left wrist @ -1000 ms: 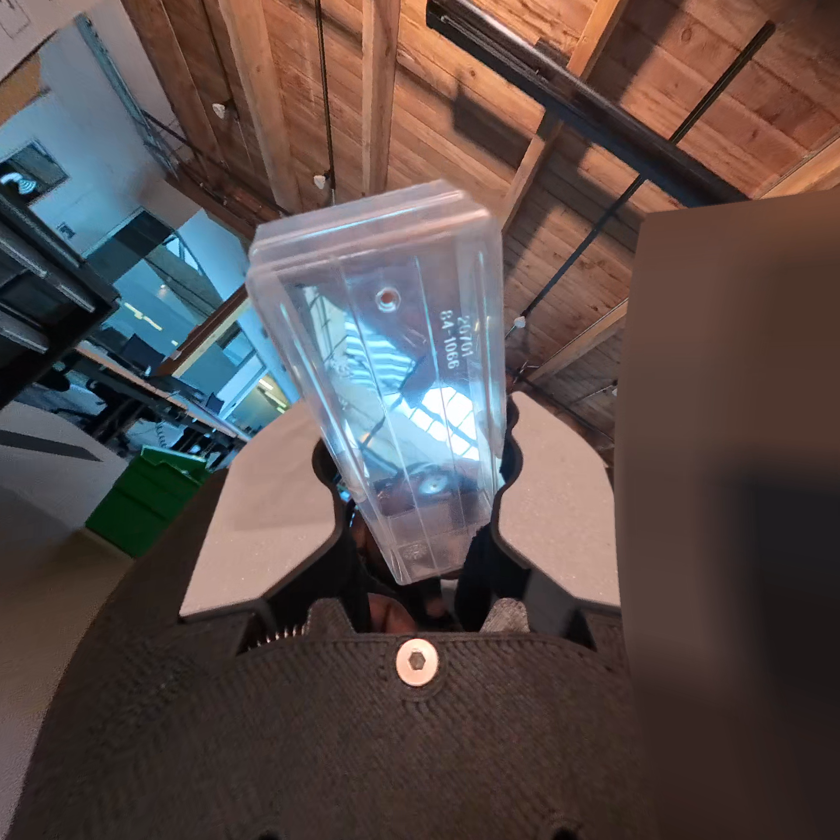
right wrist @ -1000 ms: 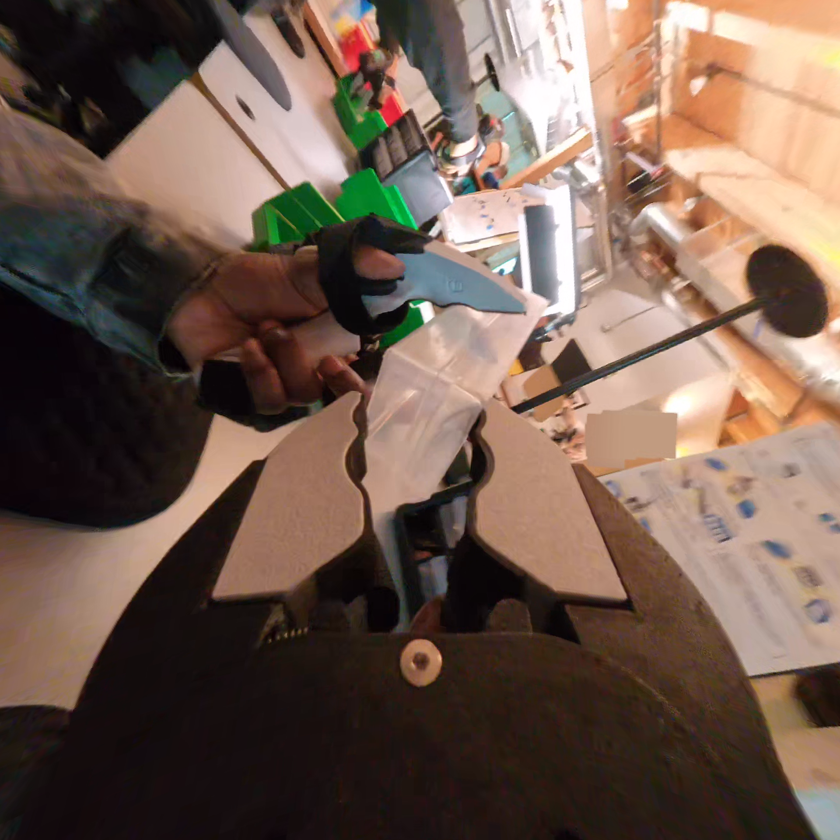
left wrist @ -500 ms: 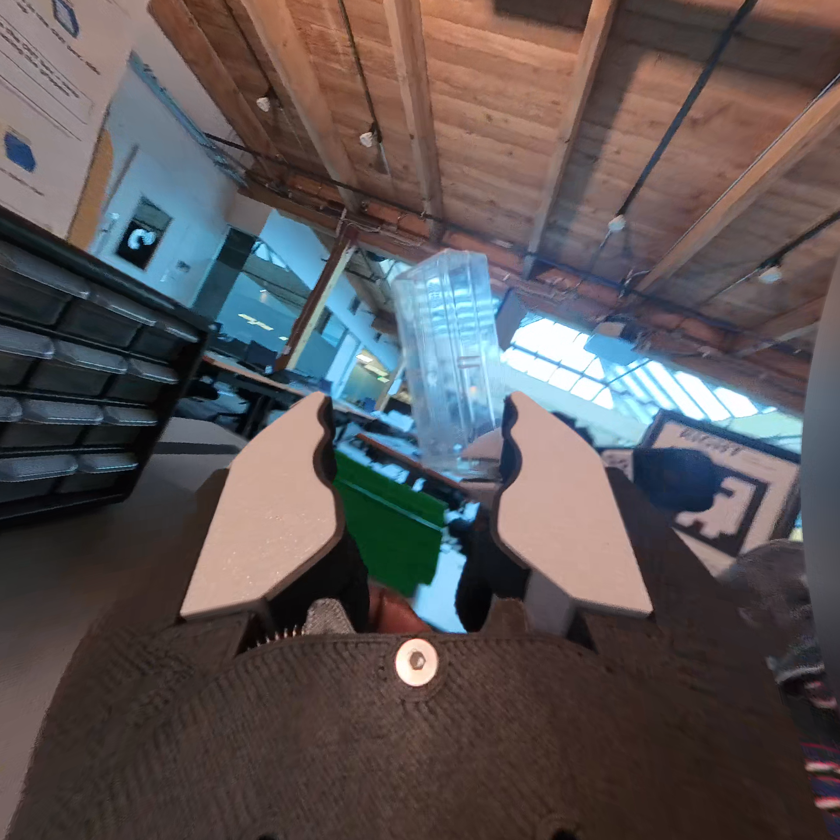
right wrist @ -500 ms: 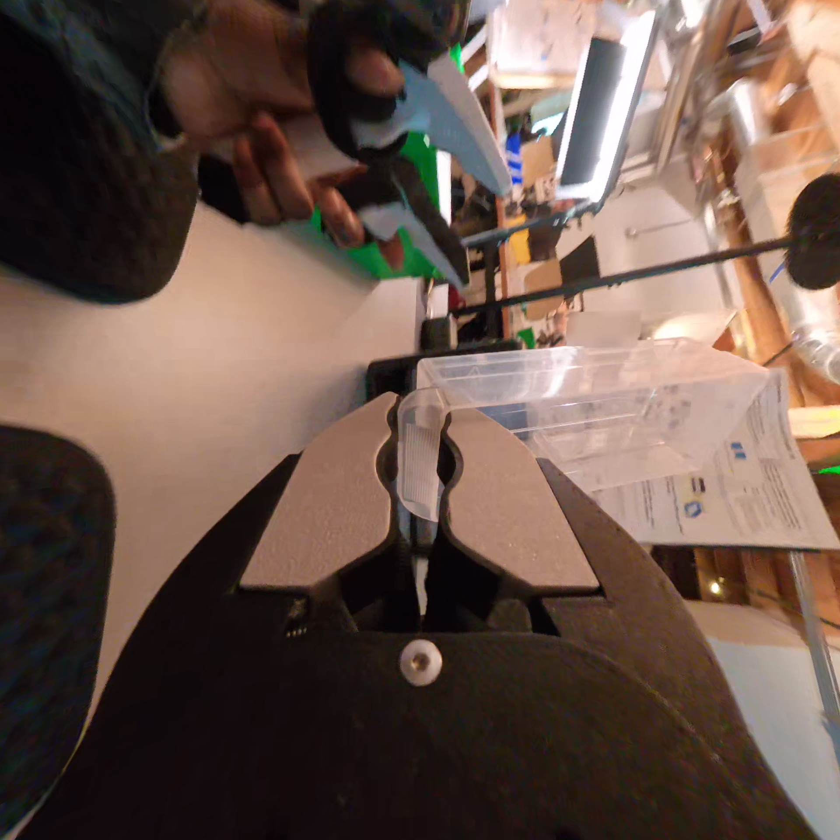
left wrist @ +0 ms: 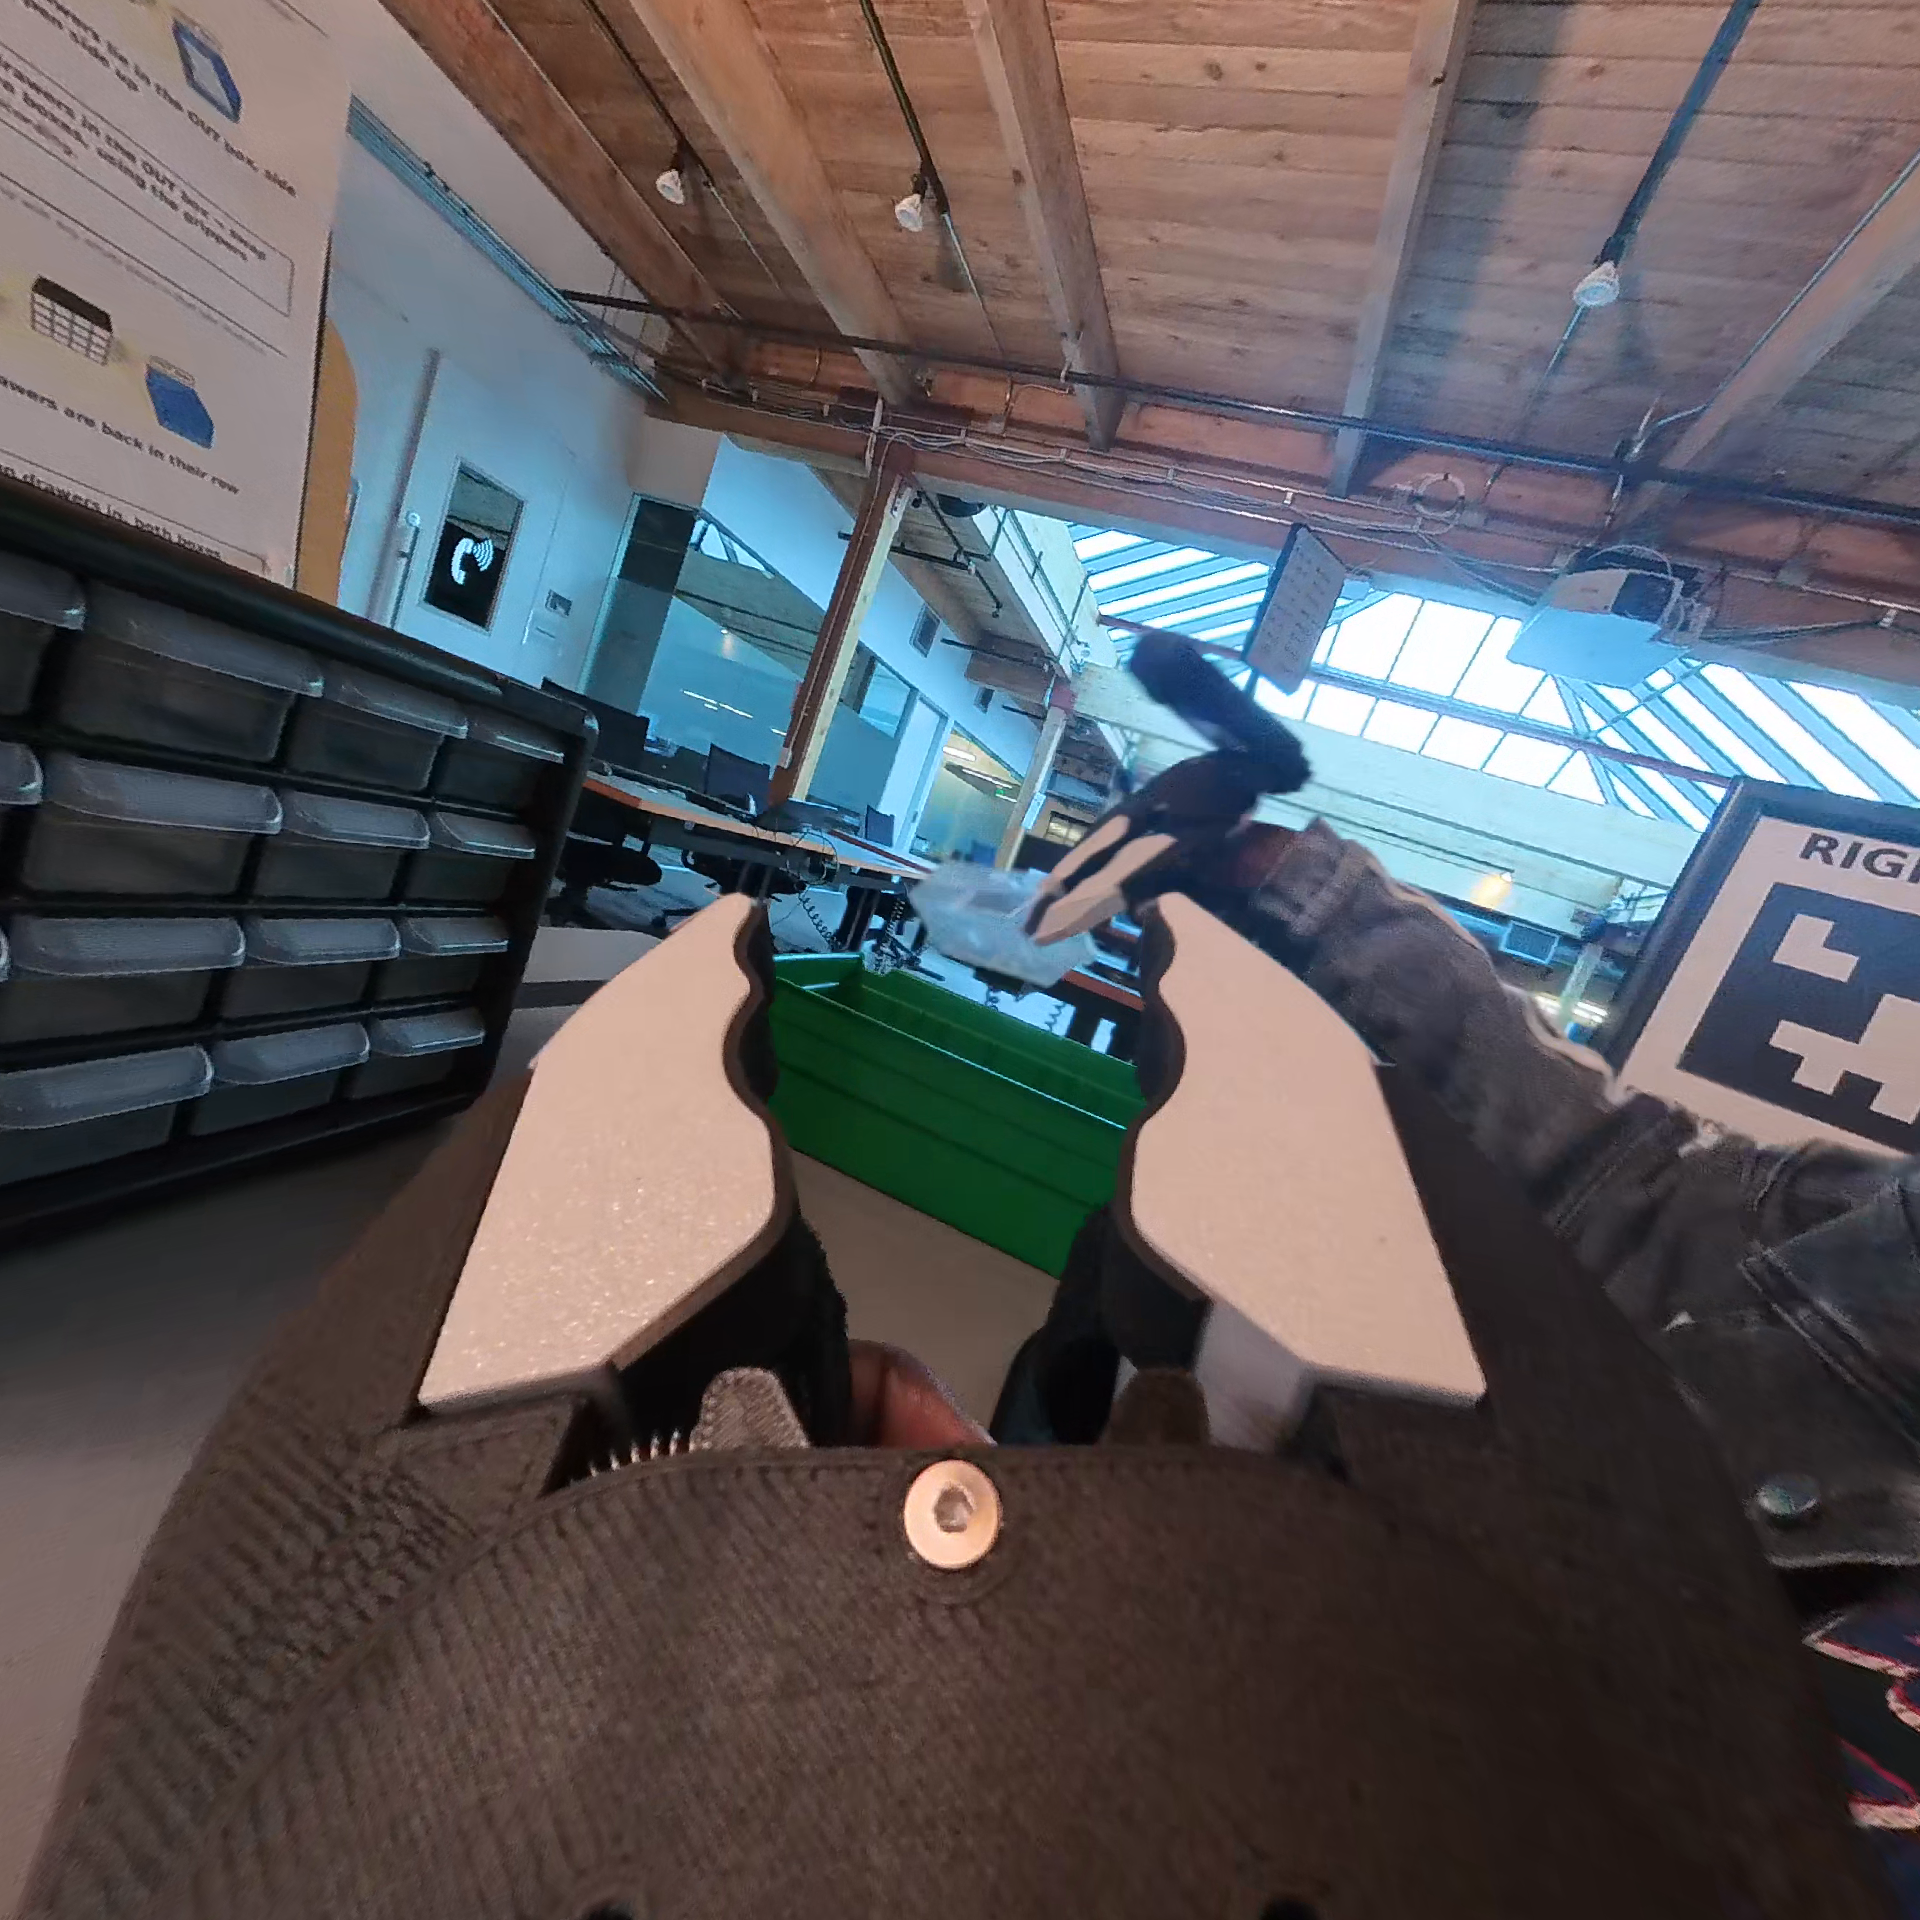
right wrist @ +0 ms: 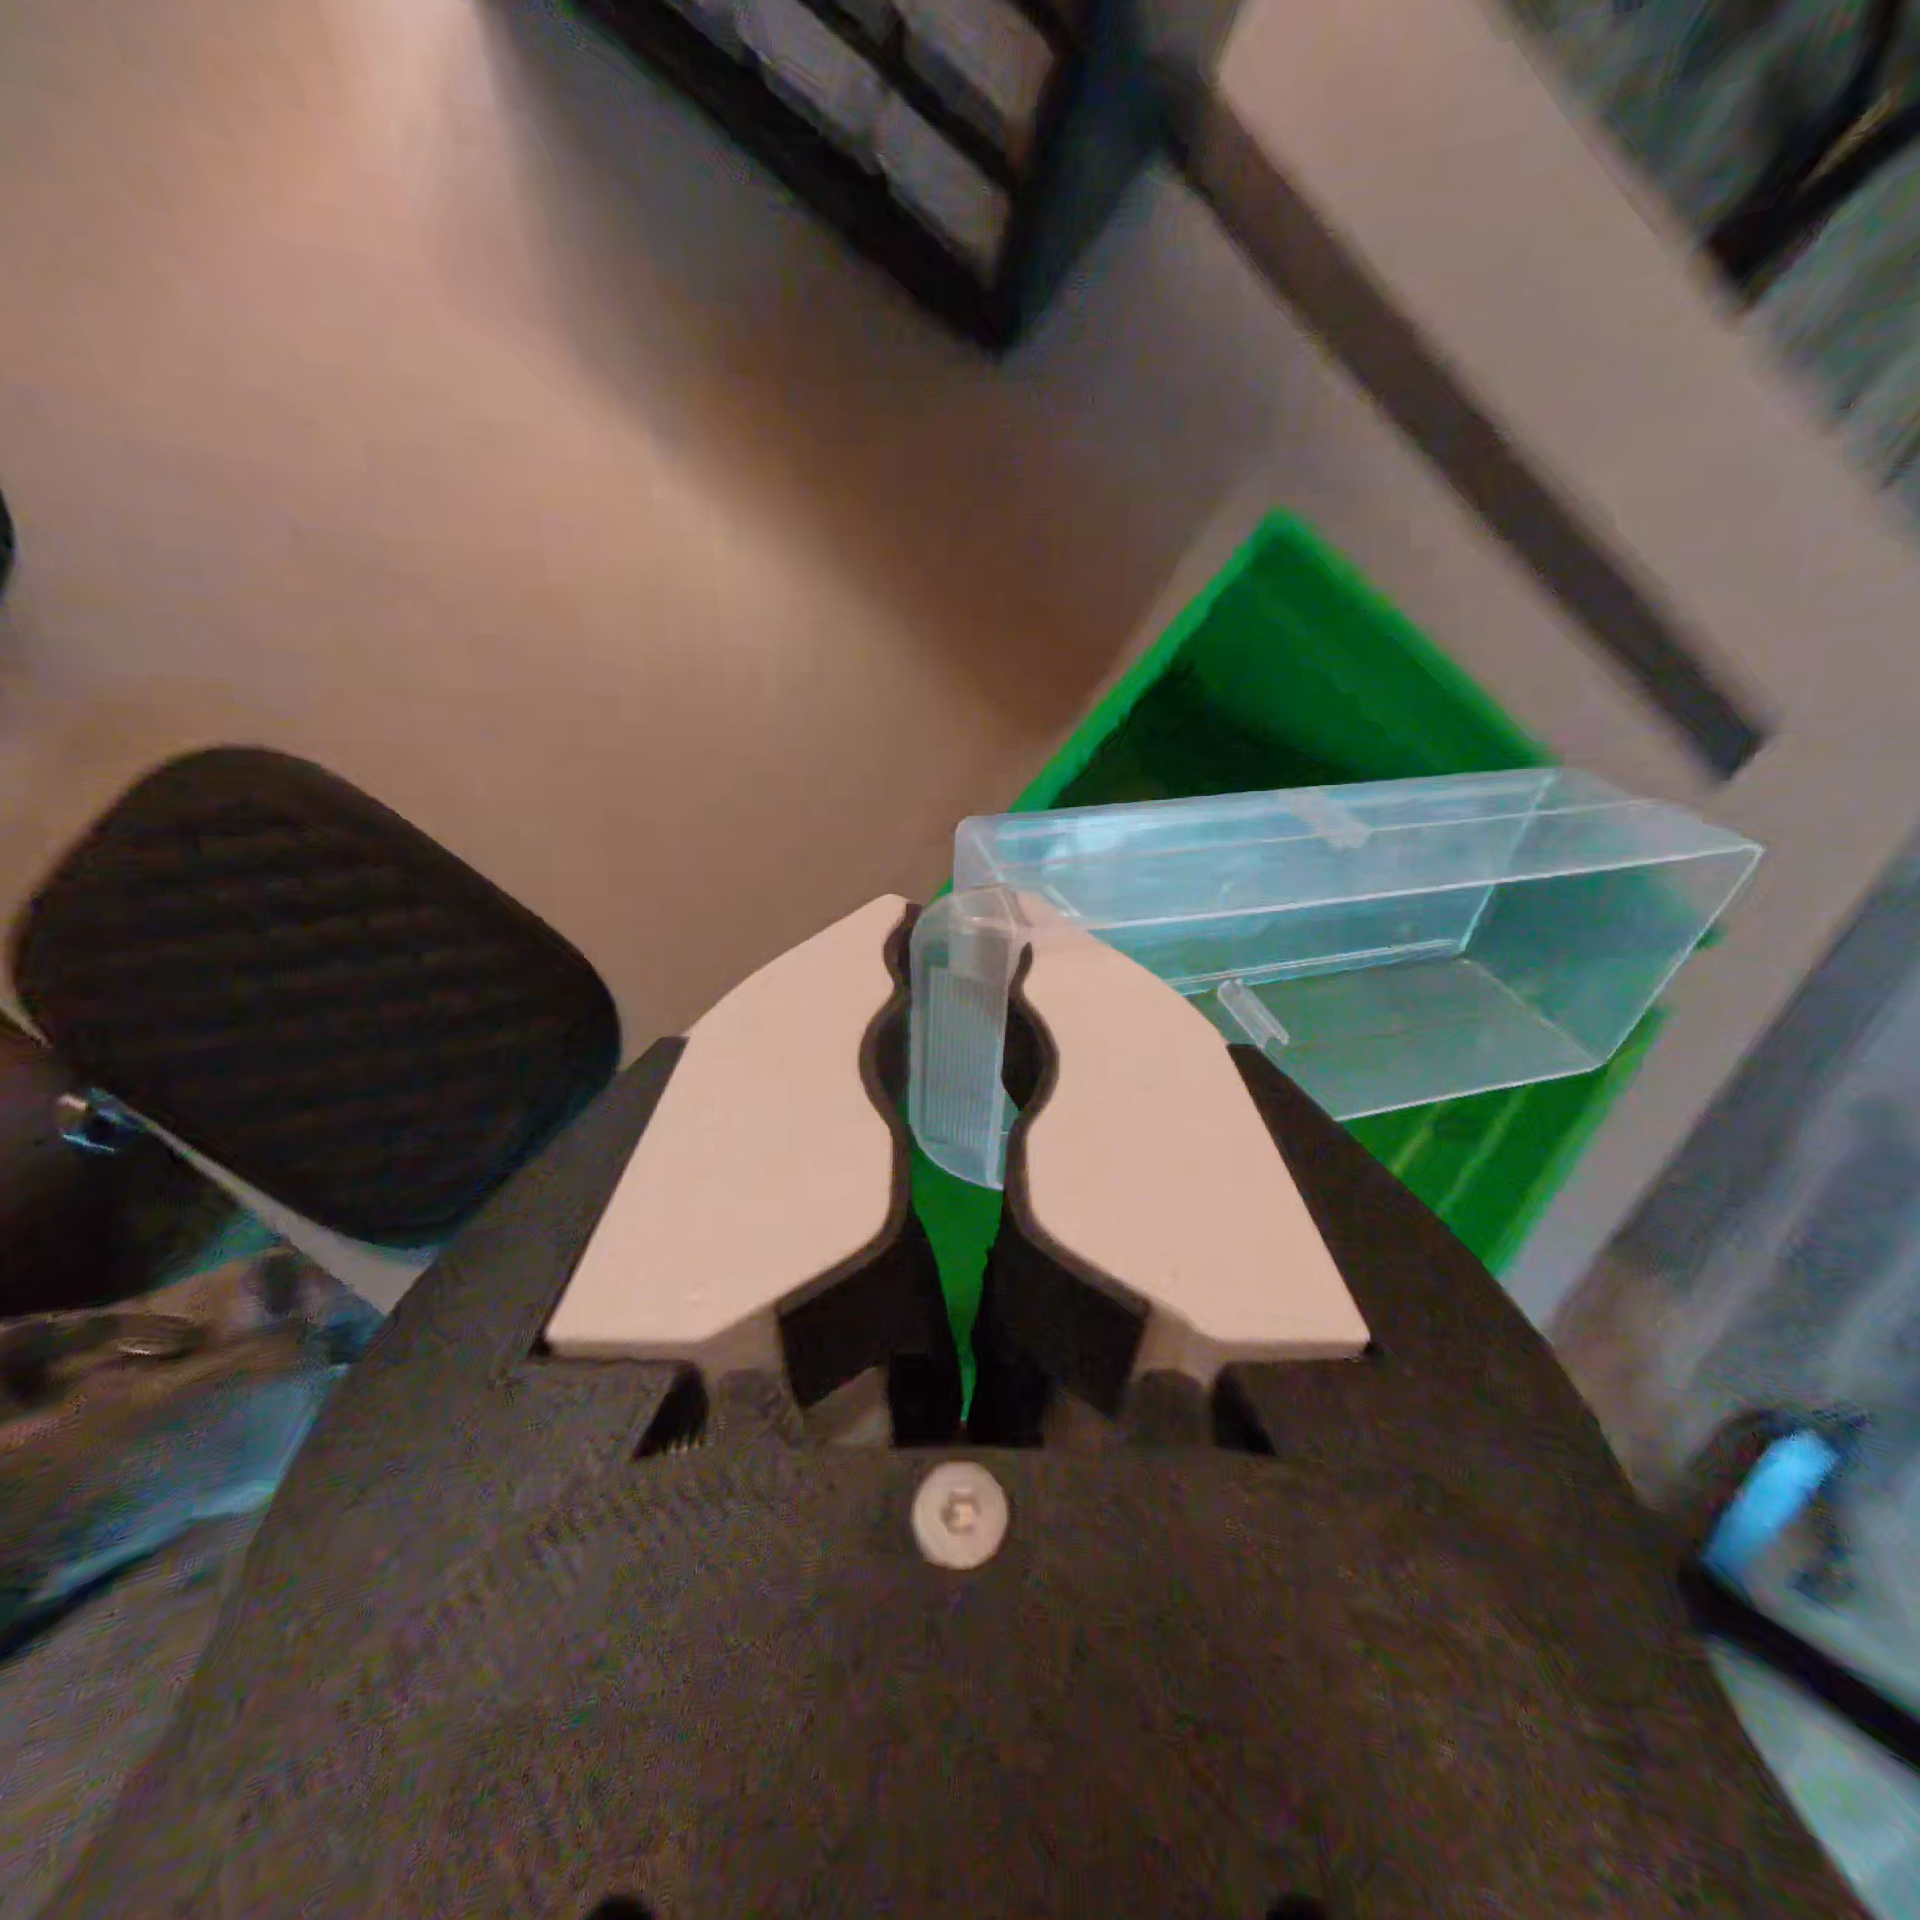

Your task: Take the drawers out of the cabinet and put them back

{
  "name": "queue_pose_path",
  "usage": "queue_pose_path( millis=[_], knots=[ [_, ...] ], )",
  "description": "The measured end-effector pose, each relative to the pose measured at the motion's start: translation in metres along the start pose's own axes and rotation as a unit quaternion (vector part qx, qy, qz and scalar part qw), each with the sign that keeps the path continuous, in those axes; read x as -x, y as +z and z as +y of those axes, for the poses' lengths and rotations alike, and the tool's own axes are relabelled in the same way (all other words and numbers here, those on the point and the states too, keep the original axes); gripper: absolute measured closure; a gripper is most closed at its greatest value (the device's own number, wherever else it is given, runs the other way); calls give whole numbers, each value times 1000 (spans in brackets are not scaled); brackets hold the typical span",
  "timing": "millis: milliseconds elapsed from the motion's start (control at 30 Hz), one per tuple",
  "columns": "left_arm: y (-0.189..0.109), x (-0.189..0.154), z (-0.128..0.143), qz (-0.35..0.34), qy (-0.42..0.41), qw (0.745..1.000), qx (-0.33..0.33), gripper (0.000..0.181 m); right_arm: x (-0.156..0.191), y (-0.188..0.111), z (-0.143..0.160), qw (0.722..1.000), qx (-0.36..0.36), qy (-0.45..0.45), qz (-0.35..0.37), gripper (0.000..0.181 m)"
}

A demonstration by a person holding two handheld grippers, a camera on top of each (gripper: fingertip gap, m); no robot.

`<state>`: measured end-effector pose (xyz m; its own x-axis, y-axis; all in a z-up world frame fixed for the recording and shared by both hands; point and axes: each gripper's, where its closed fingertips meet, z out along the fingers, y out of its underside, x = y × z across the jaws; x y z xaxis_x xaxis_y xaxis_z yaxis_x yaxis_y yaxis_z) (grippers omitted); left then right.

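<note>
- The right gripper (right wrist: 956, 1039) is closed on the front tab of the clear drawer (right wrist: 1351, 935), which juts off to the right, hanging above the green bin (right wrist: 1299, 686).
- The left gripper (left wrist: 951, 1039) is wide open and holds nothing; it waits low over the table (left wrist: 156, 1351), facing the bin.
- The cabinet (left wrist: 239, 883) stands at the left with its visible slots filled.
- The step looks like setting the drawer into the bin: lower it level, let the base touch first, then release.
- Held by the tab alone, the drawer may swing, so move slowly.
- The right view is blurred; the bin's contents are hard to read.
</note>
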<state>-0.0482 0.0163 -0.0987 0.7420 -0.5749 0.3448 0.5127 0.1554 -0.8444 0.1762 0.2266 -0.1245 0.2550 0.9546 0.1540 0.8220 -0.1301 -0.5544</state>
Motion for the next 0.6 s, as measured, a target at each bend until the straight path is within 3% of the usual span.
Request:
queue_pose_path(
  millis=[33,100,267,600],
  knots=[
    [0,0,0,-1,3,1000,0,114,-9,13,3,998,25,46,-19,168],
    [0,0,0,-2,4,1000,0,115,-28,41,11,989,73,123,-37,168],
    [-3,-3,-3,6,7,1000,-6,116,-74,101,32,954,171,247,0,168],
    [-6,-3,-4,0,39,999,-6,119,-86,166,45,922,255,292,18,169]
  ],
)
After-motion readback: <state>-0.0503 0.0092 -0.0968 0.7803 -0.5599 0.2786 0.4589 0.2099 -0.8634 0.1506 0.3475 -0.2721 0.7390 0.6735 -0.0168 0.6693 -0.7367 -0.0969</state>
